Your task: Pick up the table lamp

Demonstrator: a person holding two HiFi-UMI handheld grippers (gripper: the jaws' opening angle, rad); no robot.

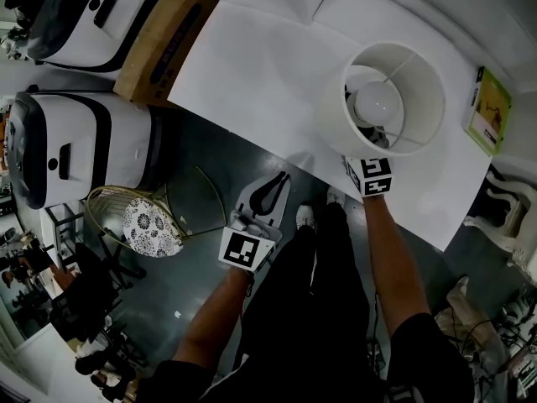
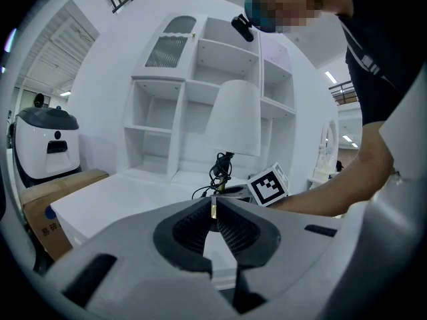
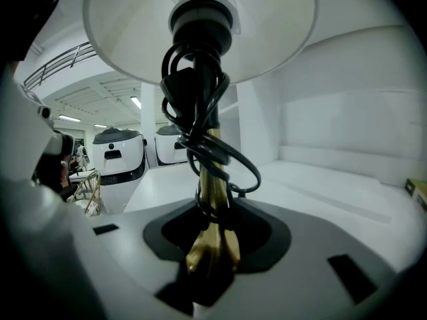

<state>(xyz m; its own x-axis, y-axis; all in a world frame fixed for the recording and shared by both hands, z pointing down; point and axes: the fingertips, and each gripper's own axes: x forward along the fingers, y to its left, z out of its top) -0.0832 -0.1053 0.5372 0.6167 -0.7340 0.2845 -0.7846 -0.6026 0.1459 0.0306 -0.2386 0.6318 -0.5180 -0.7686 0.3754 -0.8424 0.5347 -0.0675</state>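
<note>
right gripper [image 3: 213, 209] clamped on table lamp [image 3: 133, 25] stem [image 3: 212, 179], visible only in its own view; head view just shows shade [image 1: 419, 99] and bulb [image 1: 375, 103]. left gripper [image 2: 213, 209] clenched, empty.

The white desk [image 1: 252, 82] is mostly bare. A table lamp [image 1: 394, 99] with a white shade stands towards its near right side. To the right of the lamp, a green and yellow box [image 1: 489, 112] lies flat at the desk's right edge. A white shelf unit [image 2: 200, 99] rises along the far side. On the dark floor [image 1: 210, 166] a cardboard box [image 1: 164, 40] sits against the desk's left end, with a gold wire basket [image 1: 143, 217] nearer.
</note>
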